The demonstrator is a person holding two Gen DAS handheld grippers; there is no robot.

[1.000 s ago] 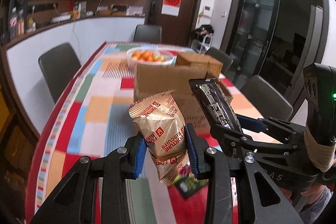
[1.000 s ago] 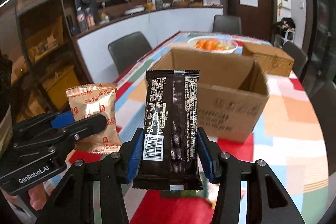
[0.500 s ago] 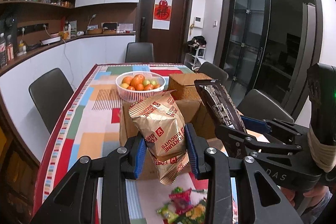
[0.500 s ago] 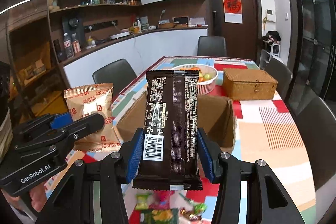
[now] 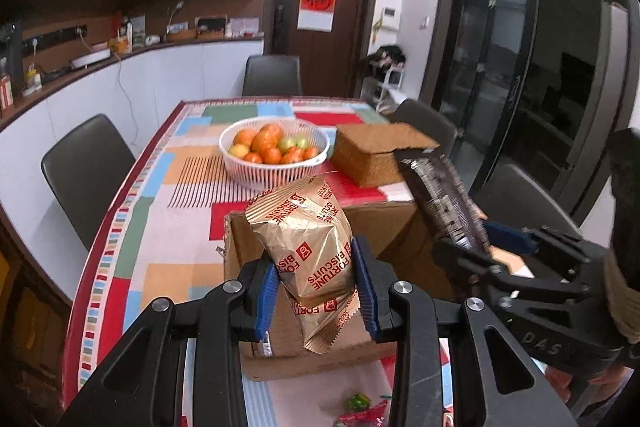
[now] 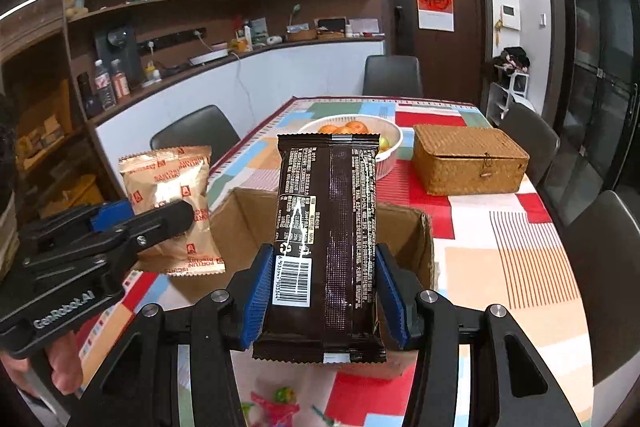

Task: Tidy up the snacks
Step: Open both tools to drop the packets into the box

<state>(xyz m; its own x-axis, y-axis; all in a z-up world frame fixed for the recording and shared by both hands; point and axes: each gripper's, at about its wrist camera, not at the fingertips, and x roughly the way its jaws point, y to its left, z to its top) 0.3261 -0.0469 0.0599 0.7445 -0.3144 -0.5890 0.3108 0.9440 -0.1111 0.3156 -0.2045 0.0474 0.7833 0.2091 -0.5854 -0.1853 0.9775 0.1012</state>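
Both grippers had risen over the past second: left gripper [image 5: 316,283] clamped the gold biscuit pack [image 5: 308,247], right gripper [image 6: 322,291] clamped the dark bar [image 6: 326,239], both now above the cardboard box's [image 6: 404,227] near edge, likely ready for dropping in.

Two grippers [image 5: 316,287] [image 6: 322,291]. One gold biscuit bag [image 5: 310,247], one dark bar [image 6: 328,243], one cardboard box [image 6: 404,227], one fruit bowl [image 5: 274,157] (several fruits inside), one woven box [image 6: 468,161], four chairs [image 5: 86,171].
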